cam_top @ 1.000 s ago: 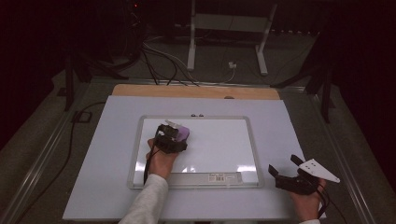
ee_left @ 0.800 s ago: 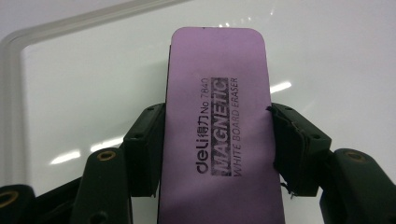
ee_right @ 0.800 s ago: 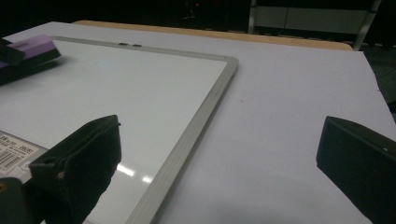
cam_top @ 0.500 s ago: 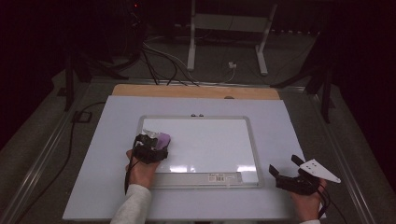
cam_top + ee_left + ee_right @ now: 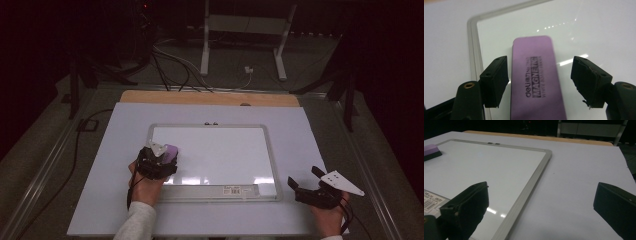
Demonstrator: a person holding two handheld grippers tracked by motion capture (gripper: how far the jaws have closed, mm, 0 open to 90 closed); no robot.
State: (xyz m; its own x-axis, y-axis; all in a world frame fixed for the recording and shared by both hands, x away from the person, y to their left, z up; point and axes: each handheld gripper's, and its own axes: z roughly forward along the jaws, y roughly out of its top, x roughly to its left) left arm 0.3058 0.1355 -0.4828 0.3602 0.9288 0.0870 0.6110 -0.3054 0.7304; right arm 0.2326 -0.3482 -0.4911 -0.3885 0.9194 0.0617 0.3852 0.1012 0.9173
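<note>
We see left hand-held gripper (image 5: 539, 82) low over whiteboard (image 5: 225, 150) near-left corner, jaws apart astride purple eraser (image 5: 536, 80), no contact. Eraser reads "deli MAGNETIC". Right hand-held gripper (image 5: 306, 184) on tabletop (image 5: 310, 125), jaws apart, empty.

Purple eraser on whiteboard, near left frame edge.
The purple eraser (image 5: 536, 80) lies flat on the whiteboard (image 5: 225, 150), long side parallel to the grey frame, printed "deli MAGNETIC WHITE BOARD ERASER". The whiteboard rests flat on the white tabletop (image 5: 300, 125), surface blank, barcode label on its near edge.
</note>
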